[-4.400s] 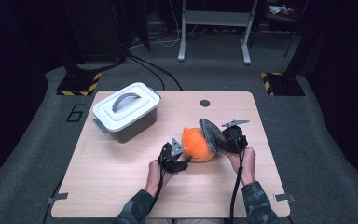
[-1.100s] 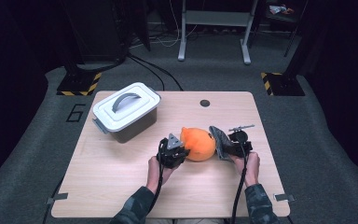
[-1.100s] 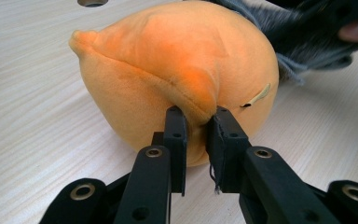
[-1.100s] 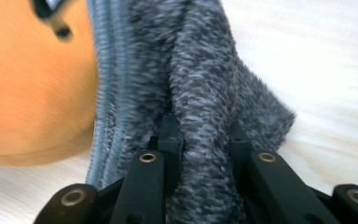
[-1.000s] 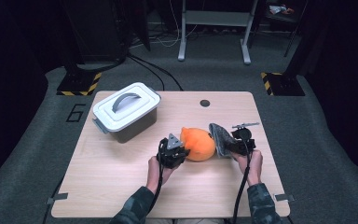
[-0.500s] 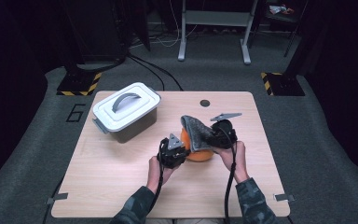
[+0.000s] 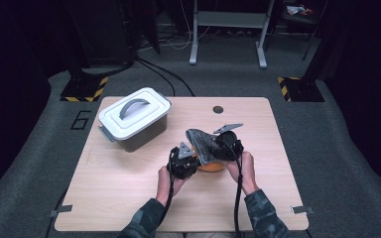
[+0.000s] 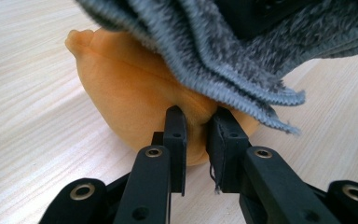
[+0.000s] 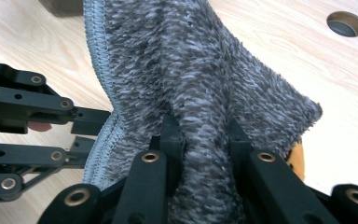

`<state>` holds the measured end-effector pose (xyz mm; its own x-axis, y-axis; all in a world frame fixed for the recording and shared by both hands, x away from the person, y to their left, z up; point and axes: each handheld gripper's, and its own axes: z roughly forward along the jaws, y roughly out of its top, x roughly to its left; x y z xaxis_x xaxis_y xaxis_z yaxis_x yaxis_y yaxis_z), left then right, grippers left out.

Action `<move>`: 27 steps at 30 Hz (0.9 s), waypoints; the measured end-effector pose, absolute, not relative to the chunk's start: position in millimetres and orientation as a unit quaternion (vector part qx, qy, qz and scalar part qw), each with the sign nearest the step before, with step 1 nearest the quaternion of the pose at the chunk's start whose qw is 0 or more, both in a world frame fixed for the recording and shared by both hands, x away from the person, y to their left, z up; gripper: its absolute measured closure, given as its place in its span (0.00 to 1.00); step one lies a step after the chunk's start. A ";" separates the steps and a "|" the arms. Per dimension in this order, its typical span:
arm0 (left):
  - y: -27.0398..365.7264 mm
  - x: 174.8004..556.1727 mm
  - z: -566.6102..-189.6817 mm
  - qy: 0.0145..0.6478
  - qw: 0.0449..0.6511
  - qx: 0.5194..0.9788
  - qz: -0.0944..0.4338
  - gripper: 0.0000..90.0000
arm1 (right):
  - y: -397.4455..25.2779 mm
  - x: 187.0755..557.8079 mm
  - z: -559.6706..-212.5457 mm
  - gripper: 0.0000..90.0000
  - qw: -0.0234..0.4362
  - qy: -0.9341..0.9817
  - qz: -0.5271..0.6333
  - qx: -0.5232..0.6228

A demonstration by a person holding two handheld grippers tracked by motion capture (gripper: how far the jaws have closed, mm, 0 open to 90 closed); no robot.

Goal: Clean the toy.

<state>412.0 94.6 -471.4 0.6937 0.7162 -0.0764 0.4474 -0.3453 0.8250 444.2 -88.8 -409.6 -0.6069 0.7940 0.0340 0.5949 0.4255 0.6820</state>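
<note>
Left gripper (image 8: 196,128) nearest, jaws nearly shut, pinching fold of orange plush (image 8: 135,100) resting on counter (image 7: 129,193) near middle. Right gripper (image 9: 200,135) clamped on bunched grey cloth (image 9: 191,74). Half second earlier cloth was raised over plush; a second earlier it hung at plush's right side. Cloth was now draped across top of plush, orange barely showing beneath in high view. Judged: covering or wrapping well begun, spreading left. Farther back-left: lidded white bin (image 7: 135,119), untouched. Beyond: cable hole (image 7: 218,109).

A lab or test studio is showing here: grey carpet (image 7: 39,163) is lying around the tabletop (image 7: 129,198), with hazard-striped stand feet (image 7: 84,91), trailing cables (image 7: 163,74) and a metal frame (image 7: 228,29) beyond its far edge.
</note>
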 end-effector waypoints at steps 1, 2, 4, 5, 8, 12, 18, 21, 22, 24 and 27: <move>94.3 412.0 -471.5 0.360 0.445 0.806 0.151 0.87 | -90.9 444.2 -409.8 0.84 0.147 0.829 0.337 0.421; 94.3 412.1 -471.5 0.360 0.445 0.806 0.152 0.86 | -93.2 443.8 -409.6 0.84 0.148 0.827 0.336 0.426; 94.3 412.2 -471.5 0.360 0.446 0.806 0.150 0.86 | -98.5 443.8 -409.8 0.84 0.150 0.824 0.336 0.431; 94.3 412.2 -471.5 0.360 0.446 0.805 0.150 0.86 | -100.9 443.5 -410.1 0.84 0.154 0.821 0.335 0.436; 94.2 412.4 -471.8 0.360 0.447 0.805 0.151 0.86 | -109.5 443.5 -411.5 0.84 0.159 0.815 0.333 0.447; 94.9 412.7 -472.5 0.358 0.448 0.805 0.150 0.86 | -123.2 445.3 -415.2 0.84 0.162 0.807 0.330 0.462; 96.2 413.4 -473.2 0.357 0.447 0.806 0.151 0.86 | -148.3 450.1 -428.7 0.83 0.155 0.790 0.318 0.500; 95.6 413.0 -473.7 0.358 0.447 0.806 0.150 0.86 | -156.6 451.9 -436.8 0.83 0.151 0.784 0.309 0.516; 95.8 413.2 -473.8 0.359 0.448 0.805 0.149 0.86 | -159.1 453.0 -440.3 0.83 0.151 0.785 0.303 0.519; 96.2 413.5 -474.1 0.361 0.449 0.804 0.149 0.86 | -163.5 455.4 -449.4 0.83 0.150 0.784 0.289 0.528; 97.1 414.2 -474.2 0.359 0.449 0.805 0.147 0.86 | -168.3 457.8 -463.9 0.83 0.137 0.782 0.278 0.541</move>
<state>414.2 97.1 -474.2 0.6981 0.7108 -0.0856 0.4461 -0.3384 0.8285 457.8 -168.3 -463.9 -0.3774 0.9220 0.0867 0.7692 0.2600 0.5837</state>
